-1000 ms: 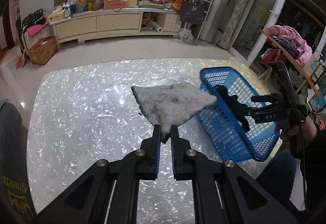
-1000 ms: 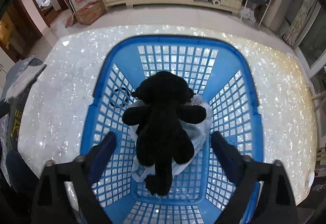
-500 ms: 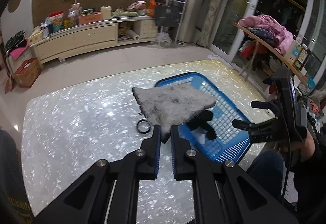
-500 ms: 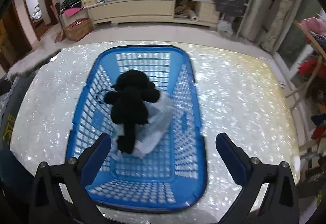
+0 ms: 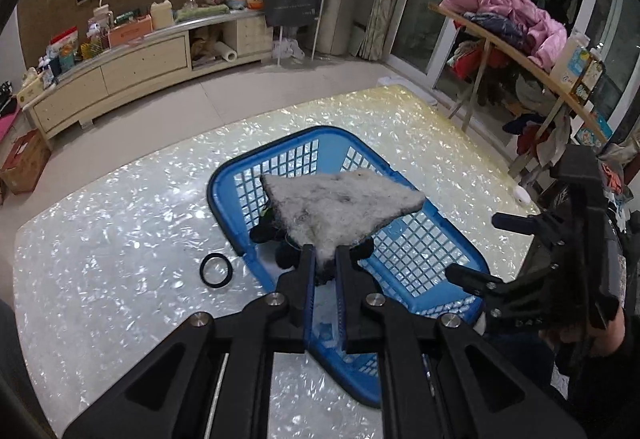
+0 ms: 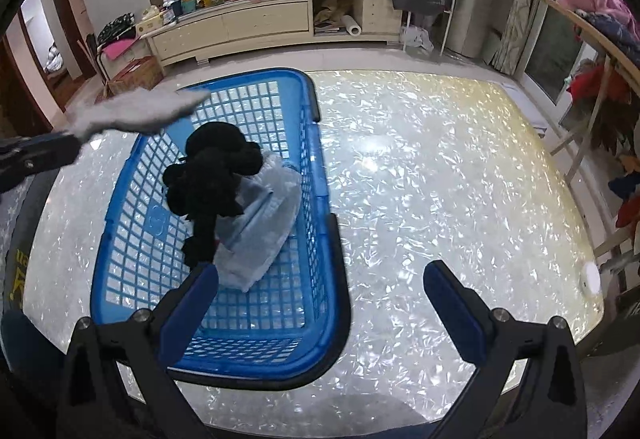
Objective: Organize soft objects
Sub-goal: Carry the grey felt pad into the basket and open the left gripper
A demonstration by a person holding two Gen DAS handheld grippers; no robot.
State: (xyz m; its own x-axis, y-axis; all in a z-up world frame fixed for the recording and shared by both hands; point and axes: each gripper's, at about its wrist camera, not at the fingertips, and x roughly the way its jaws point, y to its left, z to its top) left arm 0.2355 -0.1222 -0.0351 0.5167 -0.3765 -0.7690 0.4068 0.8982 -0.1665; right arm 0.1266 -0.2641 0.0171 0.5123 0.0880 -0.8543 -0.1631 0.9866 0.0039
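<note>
My left gripper [image 5: 322, 264], clamped on the grey fuzzy triangular cloth [image 5: 340, 205], now hangs over the blue plastic mesh basket [image 5: 412, 251], probably ready to drop; my right gripper [image 6: 320, 291] stays spread apart.

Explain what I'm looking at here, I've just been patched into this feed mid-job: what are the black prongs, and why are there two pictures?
There is no robot. A person holds a two-finger gripper in each hand, and each gripper carries a fisheye camera looking forward along its fingers. So one picture is the left gripper's view and the other the right's.

The left gripper is shut on a corner of a gray fuzzy cloth, holding it in the air above a blue plastic basket. The right gripper is open and empty, at the basket's near right side.

The basket stands on a shimmery white table. Inside it lie a black plush toy on a pale bag or cloth. A black ring lies on the table beside the basket.
</note>
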